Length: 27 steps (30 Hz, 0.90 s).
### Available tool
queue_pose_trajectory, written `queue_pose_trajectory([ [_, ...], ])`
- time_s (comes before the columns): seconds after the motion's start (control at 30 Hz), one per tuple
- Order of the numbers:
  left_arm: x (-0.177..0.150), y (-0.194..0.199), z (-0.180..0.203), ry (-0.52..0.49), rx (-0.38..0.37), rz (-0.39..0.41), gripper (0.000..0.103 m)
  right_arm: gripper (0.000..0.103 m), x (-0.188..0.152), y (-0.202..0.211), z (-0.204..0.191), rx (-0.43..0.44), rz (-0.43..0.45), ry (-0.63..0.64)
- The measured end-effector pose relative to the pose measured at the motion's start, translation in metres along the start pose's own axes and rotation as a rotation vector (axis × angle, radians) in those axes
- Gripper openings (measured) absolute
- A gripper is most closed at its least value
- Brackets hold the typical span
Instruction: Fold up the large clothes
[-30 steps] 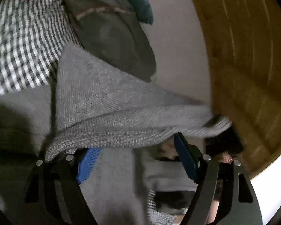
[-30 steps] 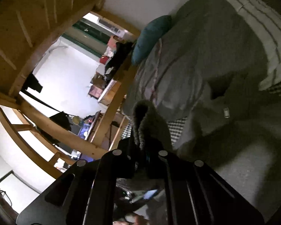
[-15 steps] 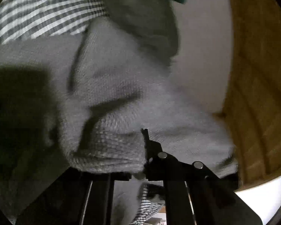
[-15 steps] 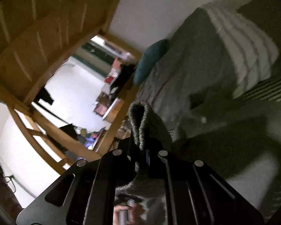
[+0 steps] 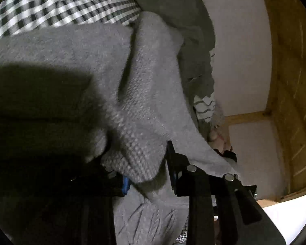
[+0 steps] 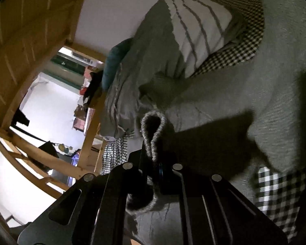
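A large grey knit sweater [image 5: 149,94] lies spread on the bed's black-and-white checked sheet [image 5: 51,6]. One thick fold of it rises between the jaws of my left gripper [image 5: 146,169]. Those jaws are opening, and a gap shows between the fold and the right finger [image 5: 173,163]. In the right wrist view the sweater [image 6: 255,81] covers the bed, and my right gripper [image 6: 156,161] is shut on a narrow loop of its knit edge [image 6: 153,130], which stands up above the fingertips. Dark shadows of the grippers fall across the sweater.
A grey duvet [image 6: 149,61] is bunched at the bed's far side with a striped pillow [image 6: 195,28] on it and a teal cushion [image 6: 114,61] beyond. Wooden bunk-frame beams [image 6: 30,30] and planks [image 5: 291,81] hem the bed in, along with a white wall [image 5: 234,51].
The left gripper went from wide open to closed on the sweater fold, then parted again, sinking toward the bed. The right gripper came down toward the bed, still pinching its loop.
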<state>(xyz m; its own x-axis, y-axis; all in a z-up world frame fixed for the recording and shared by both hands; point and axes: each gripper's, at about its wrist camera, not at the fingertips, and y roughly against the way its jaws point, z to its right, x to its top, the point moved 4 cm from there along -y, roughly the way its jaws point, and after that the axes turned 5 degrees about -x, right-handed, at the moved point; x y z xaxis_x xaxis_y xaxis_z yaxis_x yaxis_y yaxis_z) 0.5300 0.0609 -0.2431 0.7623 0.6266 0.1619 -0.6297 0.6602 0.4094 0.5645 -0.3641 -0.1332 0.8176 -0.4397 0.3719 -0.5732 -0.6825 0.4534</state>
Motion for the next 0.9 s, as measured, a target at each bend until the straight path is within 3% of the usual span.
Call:
queue_pose_trajectory([
  [0.07, 0.017, 0.014, 0.013, -0.086, 0.041, 0.121, 0.009, 0.008, 0.003, 0.001, -0.009, 0.027, 0.007, 0.016],
  [0.17, 0.045, 0.068, 0.048, -0.135, 0.042, 0.352, 0.009, 0.008, 0.006, -0.009, -0.035, 0.079, -0.009, 0.044],
  [0.27, 0.077, 0.125, 0.087, -0.234, 0.062, 0.525, 0.009, 0.008, 0.002, -0.033, -0.071, 0.131, -0.051, 0.104],
  [0.4, 0.093, 0.168, 0.107, -0.320, 0.103, 0.647, 0.009, 0.008, -0.002, -0.065, -0.118, 0.198, -0.058, 0.197],
  [0.47, 0.090, 0.163, 0.098, -0.368, 0.153, 0.654, 0.009, 0.008, 0.000, -0.079, -0.115, 0.171, -0.055, 0.213],
  [0.53, 0.081, 0.142, 0.072, -0.372, 0.240, 0.581, 0.009, 0.008, -0.001, -0.094, -0.086, 0.115, -0.096, 0.166],
  [0.63, 0.067, 0.112, 0.009, -0.259, 0.344, 0.429, 0.010, 0.008, -0.028, -0.116, -0.025, -0.059, -0.231, 0.106],
  [0.73, 0.054, 0.104, -0.020, -0.186, 0.398, 0.380, 0.014, 0.008, -0.064, -0.129, 0.019, -0.168, -0.329, 0.060],
  [0.9, 0.056, 0.109, -0.016, -0.178, 0.405, 0.348, 0.016, 0.008, -0.077, -0.133, 0.044, -0.123, -0.301, -0.026],
])
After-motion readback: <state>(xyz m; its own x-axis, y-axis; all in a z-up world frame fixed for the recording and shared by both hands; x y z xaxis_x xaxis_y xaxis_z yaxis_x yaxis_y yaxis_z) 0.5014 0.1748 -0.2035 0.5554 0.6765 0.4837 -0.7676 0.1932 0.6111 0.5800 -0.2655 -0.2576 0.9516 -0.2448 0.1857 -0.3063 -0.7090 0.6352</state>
